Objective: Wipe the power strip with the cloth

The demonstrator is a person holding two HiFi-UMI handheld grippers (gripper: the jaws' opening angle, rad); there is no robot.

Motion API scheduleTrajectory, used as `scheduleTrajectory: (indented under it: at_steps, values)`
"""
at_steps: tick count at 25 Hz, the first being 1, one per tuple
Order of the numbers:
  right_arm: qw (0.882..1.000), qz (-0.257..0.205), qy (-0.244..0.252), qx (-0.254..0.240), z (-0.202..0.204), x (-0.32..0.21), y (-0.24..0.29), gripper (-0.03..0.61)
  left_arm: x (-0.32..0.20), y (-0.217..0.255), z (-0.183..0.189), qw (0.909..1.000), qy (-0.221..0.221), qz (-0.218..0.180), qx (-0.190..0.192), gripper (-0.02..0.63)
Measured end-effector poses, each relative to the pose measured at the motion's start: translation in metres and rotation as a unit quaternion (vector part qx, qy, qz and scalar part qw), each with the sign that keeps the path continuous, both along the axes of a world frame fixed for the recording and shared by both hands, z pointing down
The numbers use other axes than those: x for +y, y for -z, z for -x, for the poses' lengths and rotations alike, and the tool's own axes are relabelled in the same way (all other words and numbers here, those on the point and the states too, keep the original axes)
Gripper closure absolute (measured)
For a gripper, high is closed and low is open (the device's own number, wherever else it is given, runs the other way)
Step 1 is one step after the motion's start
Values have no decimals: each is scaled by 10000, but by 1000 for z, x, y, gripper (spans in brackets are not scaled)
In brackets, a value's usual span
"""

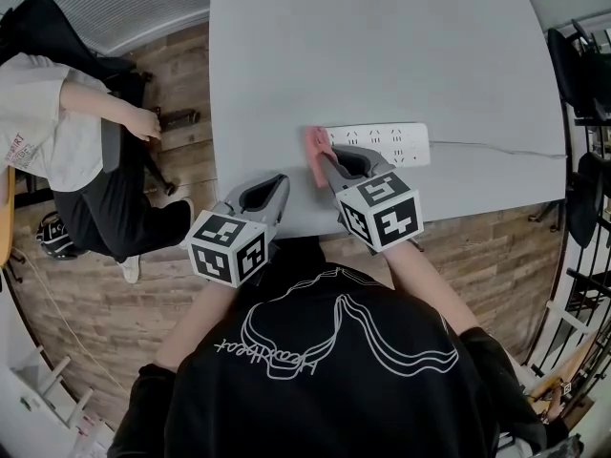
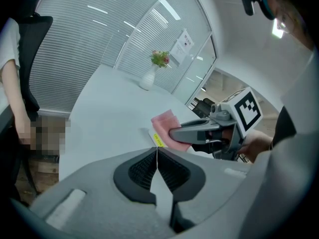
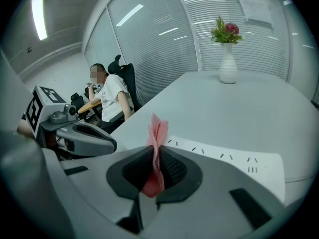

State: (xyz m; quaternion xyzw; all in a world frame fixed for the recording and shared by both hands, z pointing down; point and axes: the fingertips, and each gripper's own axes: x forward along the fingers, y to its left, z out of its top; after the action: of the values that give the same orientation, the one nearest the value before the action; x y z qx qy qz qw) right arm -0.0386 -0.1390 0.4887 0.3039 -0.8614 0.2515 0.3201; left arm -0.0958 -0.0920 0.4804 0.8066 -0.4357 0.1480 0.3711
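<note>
surface [image 1: 382, 55]: large, pale grey, rounded far edge, mostly bare
floor [image 1: 181, 74]: wood-look planks, mixed brown and grey
walls: glass partitions, white horizontal blinds [image 3: 164, 39] down; printed sheet [image 2: 183, 43] stuck on one pane
decor: white vase [image 3: 228, 66] with pink flowers and green leaves, at the surface's far end
seating: black office chair [image 1: 43, 22] left of the surface, person [image 1: 52, 132] in a white top next to it; more black chairs [image 1: 584, 74] at the right edge
light: ceiling strip lamp [image 3: 37, 16] on, streaks reflected in the glass
</note>
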Motion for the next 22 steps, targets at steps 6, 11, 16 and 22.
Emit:
scheduleTrajectory:
  at_steps: [6, 11, 16, 22]
  values:
    - [9999, -70, 48, 118, 2, -1, 0, 541, 0, 2, 3, 10000, 24, 12, 6, 598]
    - [9999, -64, 67, 146, 0, -1, -1, 541, 0, 1, 3, 10000, 22, 18, 22, 598]
    - [9998, -44, 8, 169, -8, -2, -2, 541, -1, 2, 0, 10000, -11, 9, 19, 598]
    - [9996, -37, -179, 208, -27, -6, -3, 541, -3, 2, -4, 10000, -39, 28, 53, 598]
